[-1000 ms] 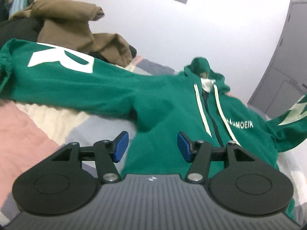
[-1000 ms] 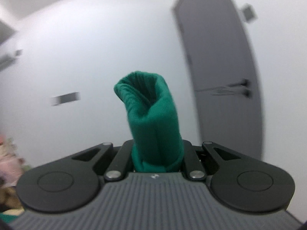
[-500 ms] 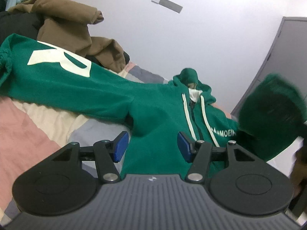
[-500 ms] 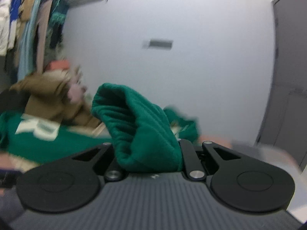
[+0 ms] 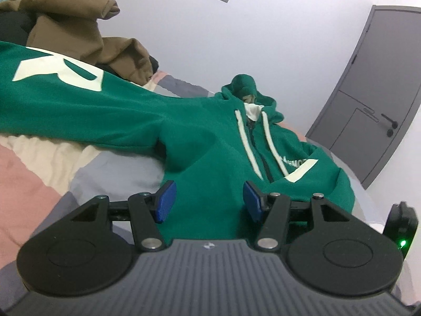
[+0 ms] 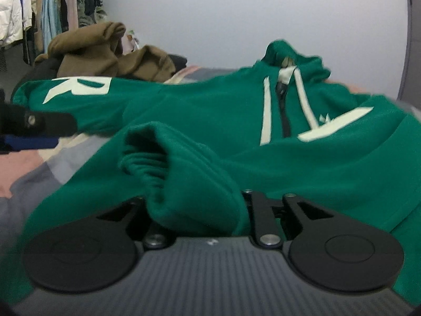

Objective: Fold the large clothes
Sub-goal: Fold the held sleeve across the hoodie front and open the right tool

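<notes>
A green zip hoodie (image 5: 205,142) with white drawstrings lies face up on the bed, its left sleeve with a white "R" (image 5: 60,71) stretched out to the left. The other sleeve (image 6: 336,125) is laid across the chest. My left gripper (image 5: 208,202) hovers open over the lower front with nothing between its blue pads (image 5: 165,201). The sleeve's cuff (image 6: 168,168) fills my right gripper (image 6: 197,205) low over the hoodie's front. Its jaws are opening, and the cloth hides its pads. The left gripper's finger (image 6: 36,129) shows at the right wrist view's left edge.
A pile of brown clothing (image 5: 73,31) sits at the back left of the patchwork quilt (image 5: 31,163). A grey door (image 5: 373,100) stands at the right. Hanging clothes (image 6: 39,8) fill the far left corner. Behind the bed is a white wall.
My right gripper came down from high in the air and carried the sleeve cuff across onto the hoodie's front. The left gripper stayed in place, open, tilting slightly.
</notes>
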`<control>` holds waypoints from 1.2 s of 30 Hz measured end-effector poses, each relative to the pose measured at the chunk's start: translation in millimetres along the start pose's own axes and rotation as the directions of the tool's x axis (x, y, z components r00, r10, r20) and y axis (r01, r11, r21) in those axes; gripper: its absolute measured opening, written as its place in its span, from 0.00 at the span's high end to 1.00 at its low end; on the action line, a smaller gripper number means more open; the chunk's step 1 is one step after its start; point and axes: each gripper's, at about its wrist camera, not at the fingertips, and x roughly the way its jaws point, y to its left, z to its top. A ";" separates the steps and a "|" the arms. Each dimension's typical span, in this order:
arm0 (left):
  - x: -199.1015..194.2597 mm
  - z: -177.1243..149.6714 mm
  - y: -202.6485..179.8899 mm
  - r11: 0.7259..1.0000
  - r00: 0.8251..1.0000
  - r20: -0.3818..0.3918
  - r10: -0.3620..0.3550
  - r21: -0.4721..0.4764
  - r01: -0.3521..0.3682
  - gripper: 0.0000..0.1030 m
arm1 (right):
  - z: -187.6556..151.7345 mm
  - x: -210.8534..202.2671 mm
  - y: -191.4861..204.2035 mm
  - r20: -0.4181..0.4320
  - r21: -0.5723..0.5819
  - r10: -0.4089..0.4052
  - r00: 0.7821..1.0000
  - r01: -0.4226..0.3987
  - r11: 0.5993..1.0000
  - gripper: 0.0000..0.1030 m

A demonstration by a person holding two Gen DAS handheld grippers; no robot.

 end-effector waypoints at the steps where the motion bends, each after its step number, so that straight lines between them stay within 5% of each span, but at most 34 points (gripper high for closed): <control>1: 0.1 0.2 -1.2 1.000 1.000 0.007 -0.002 0.006 0.002 0.40 | -1.6 -1.7 -0.4 -0.012 0.007 0.023 1.000 -0.023 1.000 0.65; 2: -0.1 0.4 -2.8 1.000 1.000 0.012 -0.004 0.016 0.003 0.40 | -3.6 -5.1 -1.0 -0.020 0.015 0.055 0.998 -0.054 0.998 0.46; 4: -0.7 1.0 -5.6 1.000 1.000 0.016 -0.016 0.027 0.015 0.40 | -9.5 -14.1 -0.6 -0.017 0.021 0.090 0.996 -0.089 0.996 0.26; 5: -1.9 1.2 -6.8 0.999 1.000 0.020 -0.023 0.027 0.023 0.40 | -11.6 -19.2 0.0 -0.025 0.016 0.099 0.995 -0.099 0.995 0.24; 14: -10.1 -8.7 -37.8 0.989 0.996 -0.011 -0.094 0.117 0.095 0.40 | -14.1 -90.6 -11.3 -0.053 0.084 0.171 0.984 -0.166 0.983 0.24; 18: -1.1 -21.3 -49.1 0.985 0.990 -0.075 -0.116 0.121 0.125 0.40 | -10.3 -112.3 -24.1 -0.005 0.104 0.106 0.994 -0.105 0.989 0.24; 23: 15.1 -35.0 -56.9 0.982 0.987 -0.131 -0.096 0.148 0.116 0.42 | -6.7 -98.3 -43.7 0.017 0.163 0.019 1.000 -0.022 0.986 0.26; 26: 26.2 -43.5 -60.1 0.979 0.984 -0.166 -0.058 0.181 0.088 0.45 | -7.3 -84.0 -50.5 0.007 0.181 -0.012 1.000 0.011 0.983 0.36; 31: 44.6 -61.8 -63.5 0.970 0.972 -0.234 0.028 0.242 0.030 0.47 | -16.9 -53.5 -59.0 -0.067 0.216 -0.029 0.997 0.043 0.975 0.45; 36: 41.8 -67.5 -64.3 0.967 0.973 -0.229 0.040 0.254 0.020 0.47 | -29.7 -37.0 -60.0 -0.113 0.185 -0.046 0.993 0.066 0.980 0.48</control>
